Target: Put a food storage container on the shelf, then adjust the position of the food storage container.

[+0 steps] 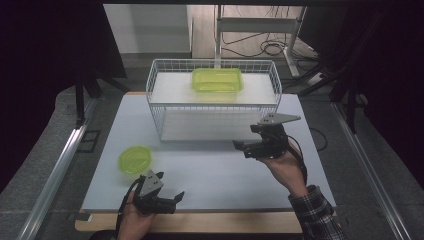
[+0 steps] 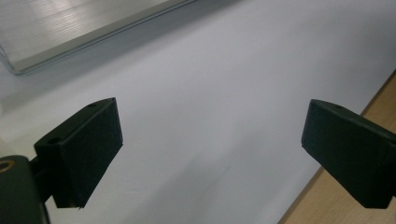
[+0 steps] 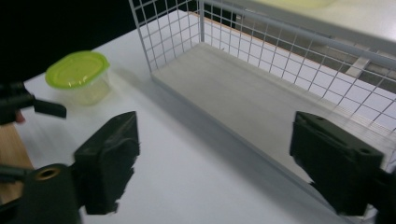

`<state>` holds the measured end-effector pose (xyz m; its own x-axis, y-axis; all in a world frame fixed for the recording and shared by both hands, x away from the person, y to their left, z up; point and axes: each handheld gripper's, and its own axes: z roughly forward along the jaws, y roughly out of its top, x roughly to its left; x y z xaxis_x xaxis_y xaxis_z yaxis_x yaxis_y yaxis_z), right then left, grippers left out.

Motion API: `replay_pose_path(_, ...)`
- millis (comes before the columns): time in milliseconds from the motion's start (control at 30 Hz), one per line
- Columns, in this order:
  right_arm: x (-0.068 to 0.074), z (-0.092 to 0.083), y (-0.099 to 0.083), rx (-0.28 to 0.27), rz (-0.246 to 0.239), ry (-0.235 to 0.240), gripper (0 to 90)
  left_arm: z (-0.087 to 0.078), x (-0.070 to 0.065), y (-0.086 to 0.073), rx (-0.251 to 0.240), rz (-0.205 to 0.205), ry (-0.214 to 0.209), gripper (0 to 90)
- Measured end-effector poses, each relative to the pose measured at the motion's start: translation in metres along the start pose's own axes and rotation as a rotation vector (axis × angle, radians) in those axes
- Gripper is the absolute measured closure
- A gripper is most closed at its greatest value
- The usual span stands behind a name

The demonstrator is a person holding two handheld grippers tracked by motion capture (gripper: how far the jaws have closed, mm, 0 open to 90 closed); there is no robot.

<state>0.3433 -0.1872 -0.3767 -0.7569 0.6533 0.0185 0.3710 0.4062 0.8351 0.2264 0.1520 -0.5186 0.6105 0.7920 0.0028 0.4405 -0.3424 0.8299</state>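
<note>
A round clear container with a green lid [image 1: 135, 159] [image 3: 79, 74] sits on the white table [image 1: 215, 175] at the left. A rectangular green container [image 1: 217, 80] lies on top of the white wire rack [image 1: 159, 120] [image 3: 280, 60] at the back. My left gripper [image 1: 176, 197] [image 2: 210, 149] hovers low near the front edge, just in front of the round container, open with bare table between its jaws. My right gripper [image 1: 241, 149] [image 3: 215, 158] is open and empty before the rack's right front, pointing left toward the round container.
The rack's lower shelf [image 3: 243, 93] is bare. A strip of the table's wooden edge [image 2: 336, 205] runs along the front. Metal rails [image 1: 60, 165] flank the table; cables and a frame [image 1: 270, 47] lie on the floor behind.
</note>
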Motion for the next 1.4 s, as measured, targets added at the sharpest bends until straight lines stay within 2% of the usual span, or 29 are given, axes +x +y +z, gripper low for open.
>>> replay_pose_path(133,0.002,-0.002,-0.021,0.001,-0.024,-0.011,8.6,0.001,-0.001,0.0,0.022,-0.005,0.007,5.2)
replay_pose_path(400,0.004,-0.002,-0.056,-0.034,-0.008,0.008,1.7,0.001,-0.002,0.002,0.035,-0.007,0.001,4.9)
replay_pose_path(567,0.007,-0.001,-0.073,-0.034,-0.017,0.016,1.6,0.001,-0.004,0.003,0.038,-0.002,0.0,4.5)
replay_pose_path(767,0.008,0.003,-0.096,-0.012,-0.038,-0.006,1.8,0.003,-0.004,0.002,0.048,0.016,0.013,4.5)
replay_pose_path(900,0.007,0.004,-0.114,-0.002,-0.015,-0.025,2.0,0.004,-0.004,0.001,0.061,0.036,0.03,4.5)
replay_pose_path(1033,0.005,0.004,-0.134,0.027,0.014,-0.031,2.0,0.005,-0.004,0.0,0.059,0.029,0.029,4.4)
replay_pose_path(1233,0.001,0.008,-0.14,0.043,0.015,-0.026,2.8,0.004,-0.004,0.001,0.088,0.013,0.031,4.9)
replay_pose_path(1333,-0.003,0.009,-0.141,0.047,0.023,-0.031,3.2,0.0,-0.002,0.003,0.076,0.002,0.009,5.8)
replay_pose_path(1400,-0.005,0.009,-0.142,0.045,0.029,-0.036,3.4,-0.004,-0.001,0.006,0.057,-0.001,0.019,9.0)
